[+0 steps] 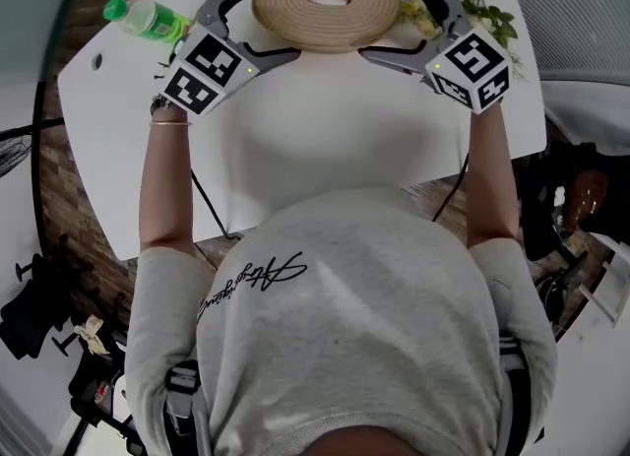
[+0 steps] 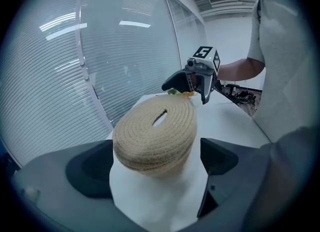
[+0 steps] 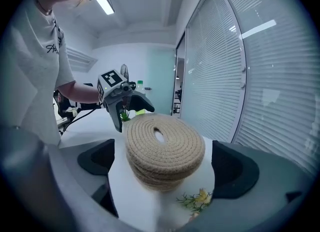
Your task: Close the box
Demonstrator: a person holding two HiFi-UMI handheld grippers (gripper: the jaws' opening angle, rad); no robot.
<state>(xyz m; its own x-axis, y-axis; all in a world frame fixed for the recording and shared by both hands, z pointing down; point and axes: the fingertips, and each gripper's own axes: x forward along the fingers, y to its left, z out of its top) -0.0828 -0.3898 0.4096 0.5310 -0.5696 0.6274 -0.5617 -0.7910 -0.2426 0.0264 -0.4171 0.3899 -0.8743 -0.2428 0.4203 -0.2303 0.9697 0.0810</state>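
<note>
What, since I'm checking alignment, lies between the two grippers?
The round woven box, flanked by left gripper and right gripper, both open; the head view shows it.

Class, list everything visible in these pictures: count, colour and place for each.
round woven rope box: one, tan, far middle of table, between both grippers' open jaws
plastic bottle: one, green, table's far left
flower sprig: one, yellow and green, right of box
table: one, white, under everything
left gripper: one, grey with marker cube, left of box
right gripper: one, grey with marker cube, right of box
person's forearms: two, bare, behind the grippers
</note>
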